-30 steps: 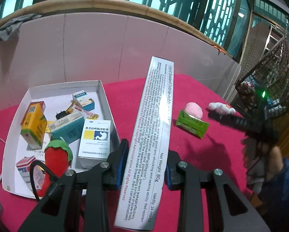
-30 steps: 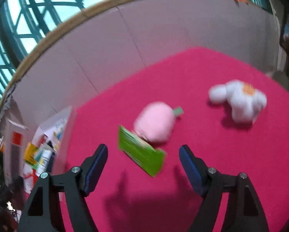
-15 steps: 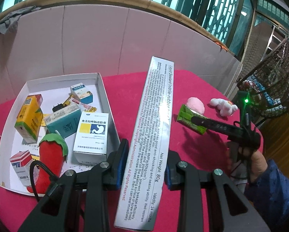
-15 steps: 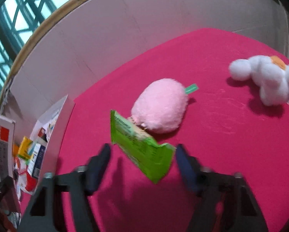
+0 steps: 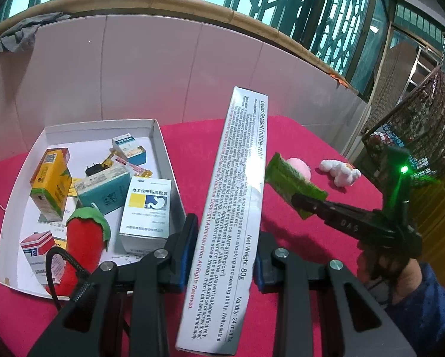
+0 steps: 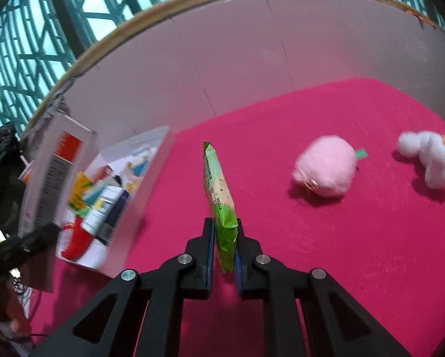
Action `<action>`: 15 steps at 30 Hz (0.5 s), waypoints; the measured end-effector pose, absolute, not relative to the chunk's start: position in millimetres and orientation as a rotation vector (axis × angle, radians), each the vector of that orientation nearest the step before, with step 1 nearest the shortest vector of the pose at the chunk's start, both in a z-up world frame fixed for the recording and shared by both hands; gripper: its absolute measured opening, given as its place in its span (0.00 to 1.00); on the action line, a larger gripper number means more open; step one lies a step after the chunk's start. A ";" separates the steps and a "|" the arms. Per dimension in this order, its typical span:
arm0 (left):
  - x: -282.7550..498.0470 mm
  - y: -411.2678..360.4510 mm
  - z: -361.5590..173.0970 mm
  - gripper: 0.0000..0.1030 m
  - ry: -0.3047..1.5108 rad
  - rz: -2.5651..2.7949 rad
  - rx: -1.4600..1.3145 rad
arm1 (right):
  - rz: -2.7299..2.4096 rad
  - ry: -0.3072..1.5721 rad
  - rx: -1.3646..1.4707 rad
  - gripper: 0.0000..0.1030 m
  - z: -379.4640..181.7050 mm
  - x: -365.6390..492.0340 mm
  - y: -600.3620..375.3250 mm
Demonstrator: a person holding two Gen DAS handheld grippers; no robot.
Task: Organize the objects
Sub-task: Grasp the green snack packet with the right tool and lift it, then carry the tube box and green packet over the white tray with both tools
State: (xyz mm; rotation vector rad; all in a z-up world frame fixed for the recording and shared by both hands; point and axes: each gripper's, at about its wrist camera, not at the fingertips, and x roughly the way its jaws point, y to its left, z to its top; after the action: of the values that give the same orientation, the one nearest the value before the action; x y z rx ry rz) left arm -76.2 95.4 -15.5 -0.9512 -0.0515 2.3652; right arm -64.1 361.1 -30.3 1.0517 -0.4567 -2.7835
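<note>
Left wrist view: the left claw (image 5: 224,255) is clamped on a long white liquid sealant box (image 5: 234,208), which stands tilted up and away between the blue pads, its far end above the red bench (image 5: 326,238). Toward the bench's left edge sits a white cardboard tray (image 5: 160,142) holding a yellow carton (image 5: 51,184), a teal box (image 5: 103,190), a white medicine box (image 5: 148,208), a small teal-and-white box (image 5: 128,148), a red-and-white box (image 5: 38,248), a black plug (image 5: 93,169) and a red plush chili (image 5: 82,244) with a green cap. On the right, the right claw (image 5: 302,205), carried by a hand (image 5: 380,270) in a blue sleeve (image 5: 424,306), has a green snack packet (image 5: 294,181) lifted off the bench. Behind it lie a pink plush (image 5: 301,168) and a white plush (image 5: 340,172), near the far right edge. A wire basket (image 5: 415,131) hangs beyond that edge.

Right wrist view: the right claw (image 6: 225,250) is closing, its pads pressing the near end of the green snack packet (image 6: 219,196), which stands on edge pointing away over mid-bench. The pink plush (image 6: 325,171) and white plush (image 6: 433,159) lie well apart from it, right of the packet. The tray (image 6: 154,172) and sealant box (image 6: 56,172) show blurred at left
</note>
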 end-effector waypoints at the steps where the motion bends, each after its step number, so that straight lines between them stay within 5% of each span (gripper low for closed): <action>1: -75.6 93.8 -15.0 0.30 -0.054 2.367 -0.948 | -2.779 -0.451 1.032 0.11 -24.5 -63.2 357.2; 15: -77.9 57.3 -11.4 0.30 -0.120 2.411 -0.929 | -2.749 -0.366 0.935 0.11 12.6 -69.4 300.2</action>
State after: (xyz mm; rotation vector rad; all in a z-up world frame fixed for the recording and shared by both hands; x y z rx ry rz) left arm -77.9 57.3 -11.4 -0.9289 -0.1201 2.4105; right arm -69.4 300.2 12.6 0.9350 -0.3656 -2.7495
